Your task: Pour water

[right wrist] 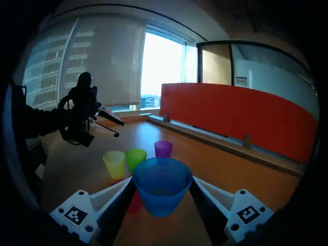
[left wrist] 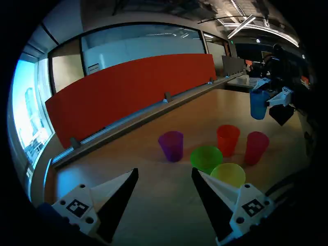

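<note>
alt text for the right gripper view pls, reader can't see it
The right tongs grip a blue cup close to the camera, above a wooden table. Behind it stand a yellow cup, a green cup and a purple cup; an orange-red divider runs along the table's far side.

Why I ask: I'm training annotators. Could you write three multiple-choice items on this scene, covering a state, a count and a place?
1. The left claw is: A open, empty; B shut on a cup; C shut, empty.
2. How many cups stand on the table? A three; B five; C seven.
3. Where is the blue cup? A on the table; B in the right claw; C in the left claw.
Answers: 1 A, fingers spread over bare table; 2 B, purple, green, yellow, orange, pink; 3 B, both fingers press it.
</note>
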